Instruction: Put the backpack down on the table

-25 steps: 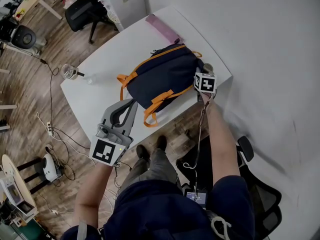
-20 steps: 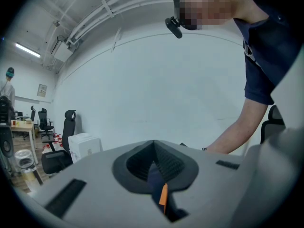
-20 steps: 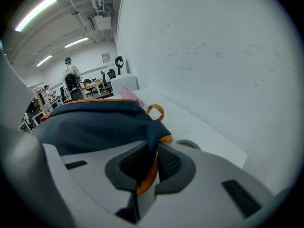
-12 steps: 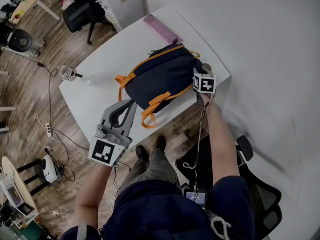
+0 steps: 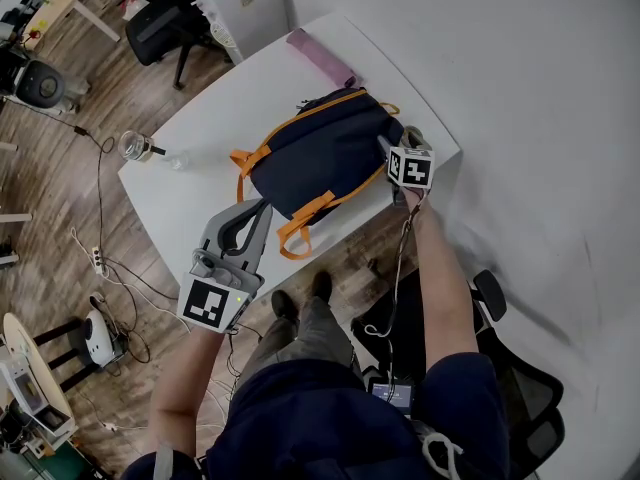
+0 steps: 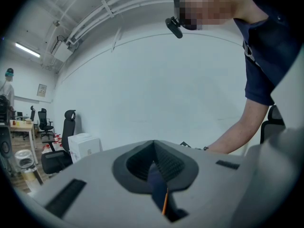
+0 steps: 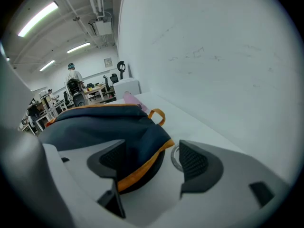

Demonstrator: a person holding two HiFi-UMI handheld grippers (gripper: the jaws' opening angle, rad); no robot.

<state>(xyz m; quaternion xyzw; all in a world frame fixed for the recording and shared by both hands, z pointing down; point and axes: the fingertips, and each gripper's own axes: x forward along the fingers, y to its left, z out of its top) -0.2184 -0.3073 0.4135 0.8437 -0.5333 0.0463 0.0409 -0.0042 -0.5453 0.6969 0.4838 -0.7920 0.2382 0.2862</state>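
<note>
The navy backpack (image 5: 325, 153) with orange trim lies flat on the white table (image 5: 200, 193); an orange strap hangs over the front edge. My right gripper (image 5: 392, 160) is at the backpack's right end. In the right gripper view its jaws (image 7: 152, 159) are opening, and the backpack's orange-edged corner (image 7: 137, 146) lies loose between the pads. My left gripper (image 5: 263, 208) hangs shut over the table's front edge, left of the strap and apart from the backpack. The left gripper view shows its pads (image 6: 166, 167) closed together with nothing held.
A pink flat pouch (image 5: 322, 58) lies at the table's far edge. A round metal grommet (image 7: 175, 156) sits in the tabletop by the right jaw. On the floor are a glass jar (image 5: 133, 146), cables, a white cabinet (image 5: 240, 3) and a black chair (image 5: 165, 23).
My right gripper's jaws have parted and let go of the backpack's end. The backpack has settled on the table, its front strap drooping a little lower. The left gripper has not moved.
</note>
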